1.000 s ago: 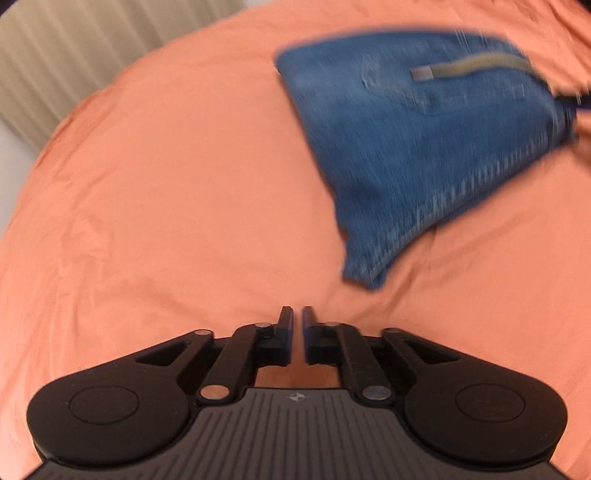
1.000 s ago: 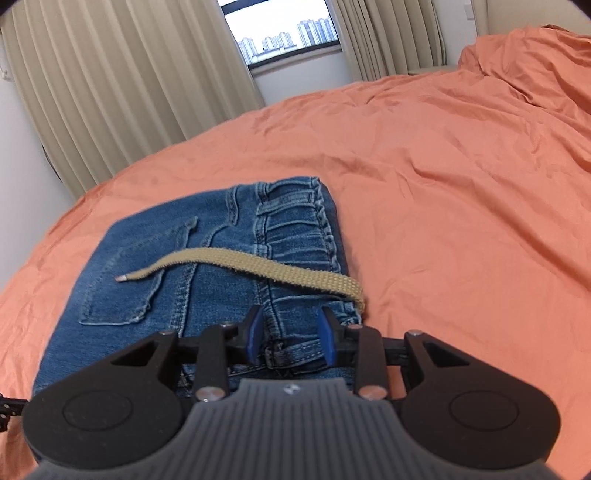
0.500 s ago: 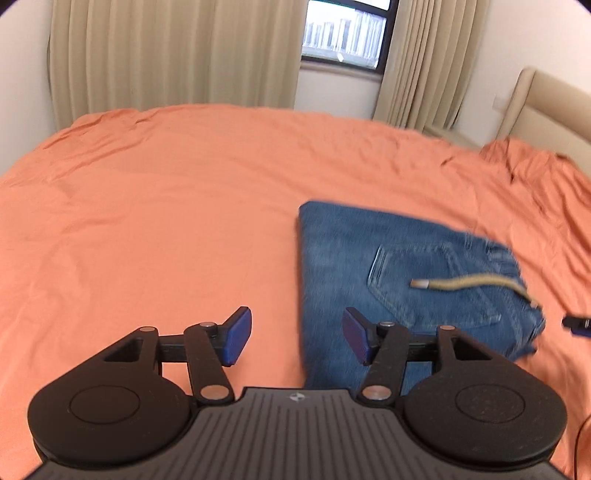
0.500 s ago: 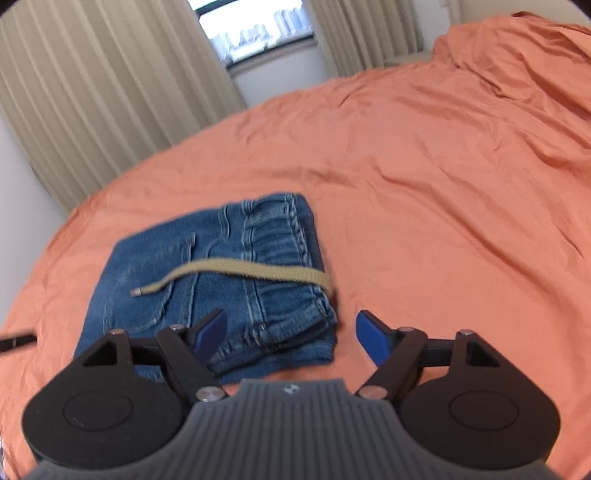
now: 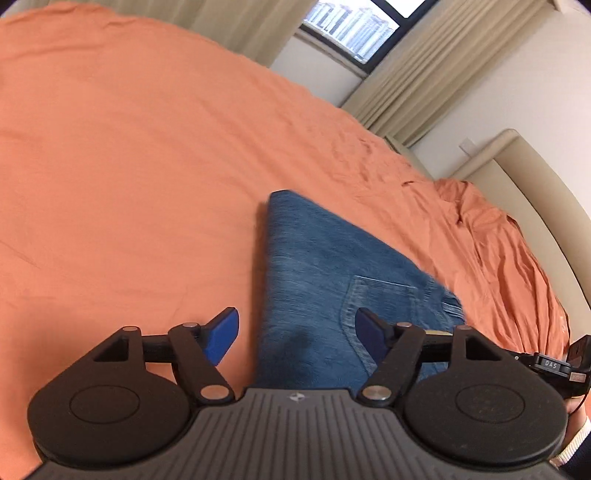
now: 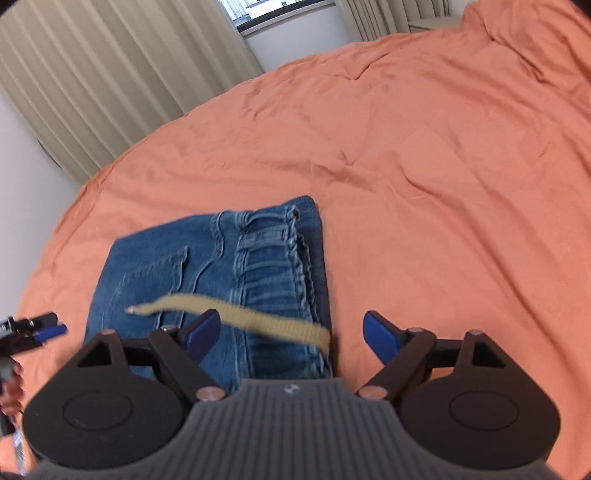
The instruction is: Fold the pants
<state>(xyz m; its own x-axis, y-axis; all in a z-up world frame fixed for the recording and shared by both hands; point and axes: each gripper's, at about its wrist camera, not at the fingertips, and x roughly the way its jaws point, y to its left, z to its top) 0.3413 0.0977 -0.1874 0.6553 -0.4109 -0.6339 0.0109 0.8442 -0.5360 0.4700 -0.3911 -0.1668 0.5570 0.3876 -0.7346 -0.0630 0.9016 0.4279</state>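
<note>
The jeans (image 6: 229, 280) lie folded into a compact blue packet on the bed (image 6: 424, 155), which is covered by a rumpled orange sheet. A tan drawstring (image 6: 240, 314) trails loose across the top of the denim, from the waistband side toward the back pocket (image 6: 147, 273). The right tongs (image 6: 291, 332) hang just above the near edge of the packet with their blue-tipped jaws spread wide, holding nothing; the waistband end of the jeans sits between and below them. The left tongs (image 5: 295, 332) are likewise spread wide and hold nothing, poised over the opposite, plain end of the jeans (image 5: 314, 280), with one blue tip above the sheet and the other above the denim. Beige curtains (image 6: 110, 74) and a window (image 5: 354, 26) stand beyond the bed, and a padded headboard (image 5: 517, 166) rises at its far end.
</note>
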